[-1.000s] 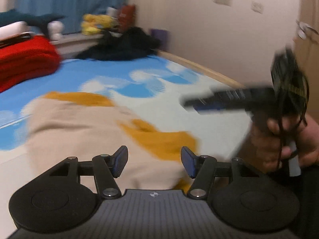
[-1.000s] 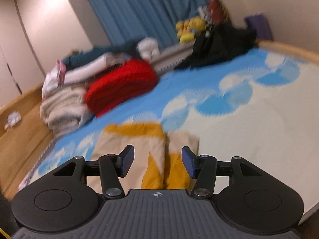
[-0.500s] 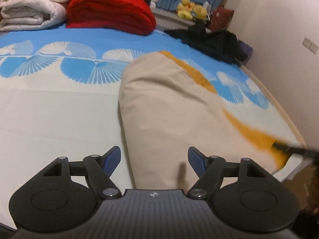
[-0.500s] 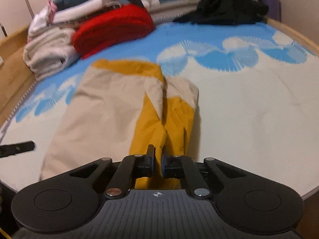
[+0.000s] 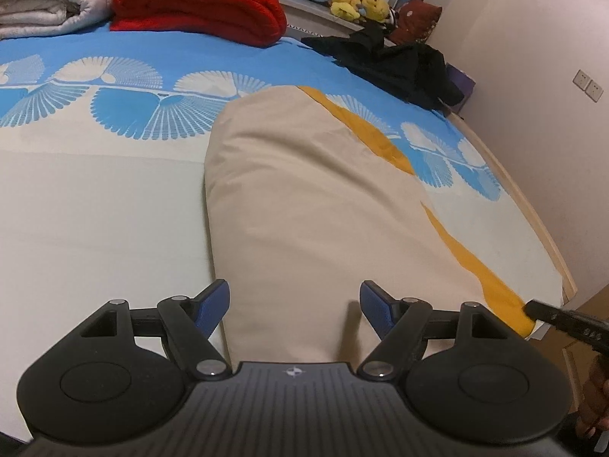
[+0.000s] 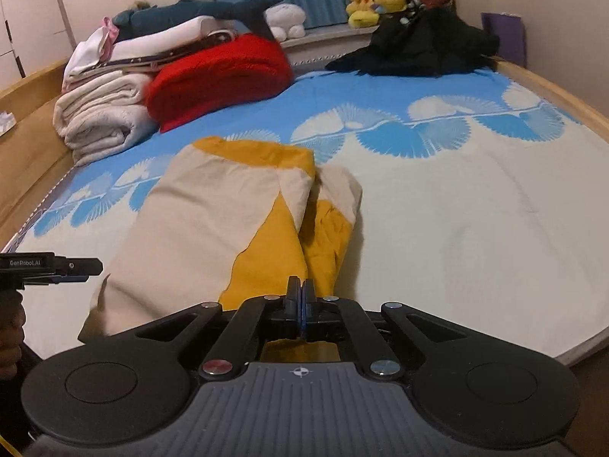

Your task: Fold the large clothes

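The beige and mustard garment [image 6: 213, 221] lies lengthwise on the bed [image 6: 475, 228], directly ahead of both grippers, already doubled into a long narrow strip with its sleeve or side panel turned inward. Judged from this, the lengthwise folds are done and the crosswise fold toward the far end remains.

The right gripper [image 6: 300, 304] has its jaws pressed together on the mustard near corner of the garment. The left gripper [image 5: 295, 304] stands wide apart, holding nothing, its blue pads [image 5: 213, 306] straddling the beige near edge just ahead of it; whether they touch the cloth cannot be told.

The garment's near hem is hidden beneath both gripper bodies. Its type is unclear. Beyond it, the red blanket [image 6: 217, 76] and dark clothing [image 6: 418, 49] sit well apart.
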A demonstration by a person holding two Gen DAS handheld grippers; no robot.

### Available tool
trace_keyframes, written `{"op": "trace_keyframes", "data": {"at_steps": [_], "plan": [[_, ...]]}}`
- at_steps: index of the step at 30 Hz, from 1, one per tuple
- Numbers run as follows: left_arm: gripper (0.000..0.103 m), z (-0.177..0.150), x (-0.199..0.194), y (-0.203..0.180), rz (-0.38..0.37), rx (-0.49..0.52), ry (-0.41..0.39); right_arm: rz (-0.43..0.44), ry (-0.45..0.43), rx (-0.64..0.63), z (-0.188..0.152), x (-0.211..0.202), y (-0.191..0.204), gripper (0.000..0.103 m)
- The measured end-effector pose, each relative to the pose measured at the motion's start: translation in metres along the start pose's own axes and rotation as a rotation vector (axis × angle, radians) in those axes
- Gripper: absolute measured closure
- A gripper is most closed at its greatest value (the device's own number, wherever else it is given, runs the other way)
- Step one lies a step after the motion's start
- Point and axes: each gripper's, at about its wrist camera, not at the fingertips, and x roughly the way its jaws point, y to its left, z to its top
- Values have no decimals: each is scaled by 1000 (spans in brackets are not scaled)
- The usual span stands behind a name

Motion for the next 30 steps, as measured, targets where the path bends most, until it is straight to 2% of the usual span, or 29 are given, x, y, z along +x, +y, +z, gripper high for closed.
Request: {"op": "trace_keyframes", "data": {"at_steps": [6, 8, 10, 11, 13, 14, 18, 20, 21, 22, 23, 27, 30], "plan": [[21, 0, 5, 7, 12, -64, 42, -62, 104, -8, -1, 25, -1, 103], [21, -2, 8, 5, 17, -64, 60, -51, 92, 23, -2, 24, -5, 103], [21, -3, 8, 3, 19, -47, 59, 0, 64, 71, 1, 22, -9, 98], [21, -4, 7, 2, 18, -37, 57, 9, 57, 100, 2, 23, -11, 93], [21, -6, 6, 2, 23, -27, 54, 14, 67, 168, 3, 31, -16, 43], [21, -6, 5, 2, 27, -26, 54, 13, 73, 186, 4, 35, -16, 41], [21, -8, 0, 4, 46, -22, 50, 34, 93, 164, 13, 53, -3, 50], [21, -9, -1, 5, 55, -23, 47, 17, 105, 121, 14, 59, 7, 71], [21, -9, -2, 6, 56, -26, 45, -7, 116, 91, 14, 61, 11, 91], [21, -9, -2, 6, 55, -30, 44, -19, 122, 71, 13, 63, 14, 97], [21, -9, -2, 5, 53, -32, 42, -16, 105, 67, 14, 59, 15, 98], [21, -8, -4, -1, 32, -15, 18, 57, -78, 44, 19, 16, 19, 101], [20, -5, -12, -11, 29, 26, -49, 63, -125, 61, 17, -11, 9, 101]]}}
